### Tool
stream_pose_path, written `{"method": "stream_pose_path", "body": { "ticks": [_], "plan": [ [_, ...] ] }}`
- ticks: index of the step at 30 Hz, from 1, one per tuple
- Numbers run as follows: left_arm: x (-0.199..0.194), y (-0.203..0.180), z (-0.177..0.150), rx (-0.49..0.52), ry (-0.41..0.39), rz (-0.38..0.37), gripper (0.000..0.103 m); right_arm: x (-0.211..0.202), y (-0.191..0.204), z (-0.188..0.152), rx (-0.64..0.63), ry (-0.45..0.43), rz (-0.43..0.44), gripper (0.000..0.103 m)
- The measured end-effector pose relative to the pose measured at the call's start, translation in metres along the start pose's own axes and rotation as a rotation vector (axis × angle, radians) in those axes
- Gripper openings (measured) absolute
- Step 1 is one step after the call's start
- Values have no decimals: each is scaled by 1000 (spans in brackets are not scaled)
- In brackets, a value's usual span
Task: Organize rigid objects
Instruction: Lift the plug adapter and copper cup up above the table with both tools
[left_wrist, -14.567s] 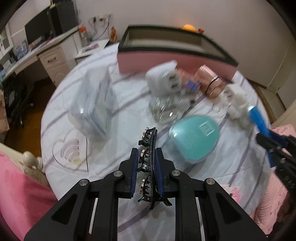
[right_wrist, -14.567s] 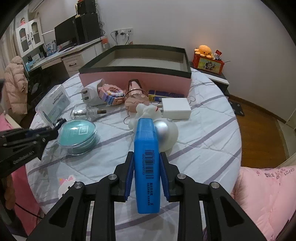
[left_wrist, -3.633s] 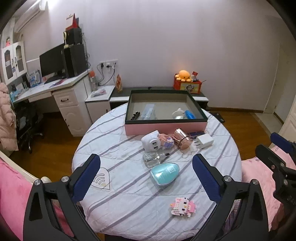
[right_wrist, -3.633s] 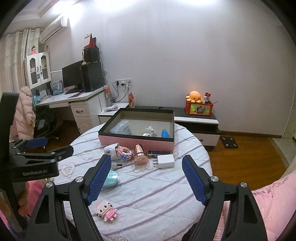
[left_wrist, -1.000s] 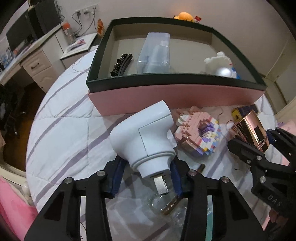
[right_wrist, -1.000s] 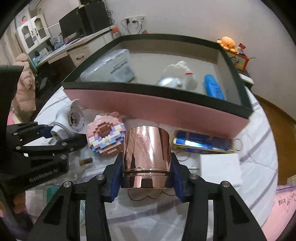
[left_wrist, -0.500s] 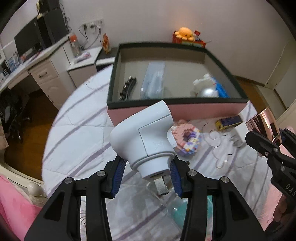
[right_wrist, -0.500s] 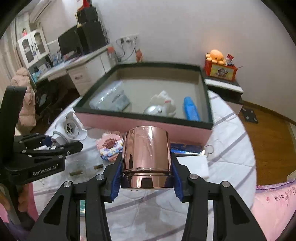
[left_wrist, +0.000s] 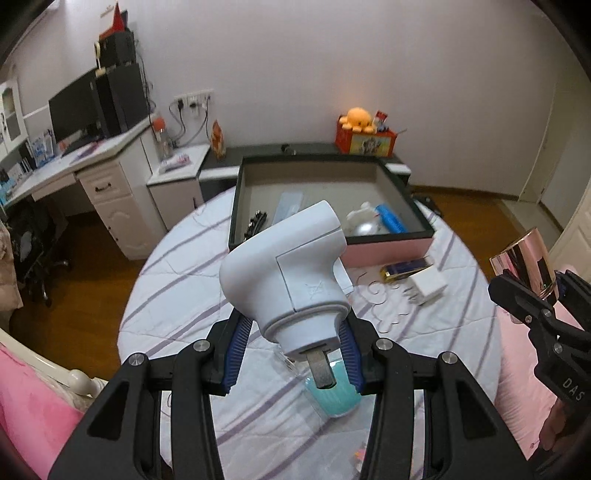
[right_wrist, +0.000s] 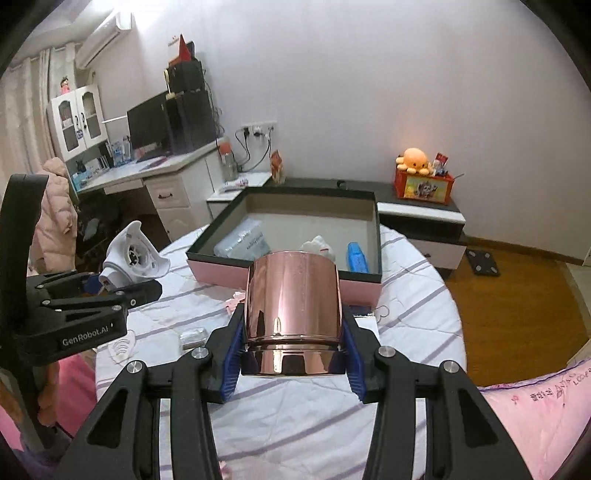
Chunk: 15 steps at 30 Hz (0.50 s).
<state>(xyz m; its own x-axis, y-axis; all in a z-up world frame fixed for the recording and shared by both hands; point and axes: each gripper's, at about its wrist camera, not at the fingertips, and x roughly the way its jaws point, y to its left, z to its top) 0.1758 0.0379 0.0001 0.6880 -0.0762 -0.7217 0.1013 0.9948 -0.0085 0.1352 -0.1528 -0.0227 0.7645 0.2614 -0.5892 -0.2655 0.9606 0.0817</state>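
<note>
A plain pale wall (right_wrist: 369, 74) fills the upper half of both views, evenly lit. At upper left of the right wrist view an air conditioner (right_wrist: 105, 40) hangs near the ceiling, with a curtain (right_wrist: 22, 110) at the far left edge. Below stands a white desk (left_wrist: 92, 173) with drawers, carrying a dark monitor (right_wrist: 147, 125) and black speakers (left_wrist: 118, 92); wall sockets (right_wrist: 258, 130) with cables sit behind it. A low dark-topped cabinet (right_wrist: 417, 210) runs along the wall at centre right, bearing an orange plush octopus (right_wrist: 413, 158) (on a red box). The floor (right_wrist: 517, 295) is brown wood. A round table (right_wrist: 417, 321) wears a white cloth with purple stripes
</note>
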Motion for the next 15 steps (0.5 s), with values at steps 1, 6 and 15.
{"method": "stream_pose_path", "body": {
  "ticks": [1, 6, 15],
  "plan": [
    [-7, -2, -2, 2, -11, -4, 46, -9, 0, -2, -4, -17, -4, 48],
    [-33, -13, -9, 16, -57, -16, 46, -43, 3, -8, -9, -76, -14, 48],
    [-66, -24, -22, 27, -112, -21, 46, -76, 9, -20, -8, -127, -19, 48]
  ]
}}
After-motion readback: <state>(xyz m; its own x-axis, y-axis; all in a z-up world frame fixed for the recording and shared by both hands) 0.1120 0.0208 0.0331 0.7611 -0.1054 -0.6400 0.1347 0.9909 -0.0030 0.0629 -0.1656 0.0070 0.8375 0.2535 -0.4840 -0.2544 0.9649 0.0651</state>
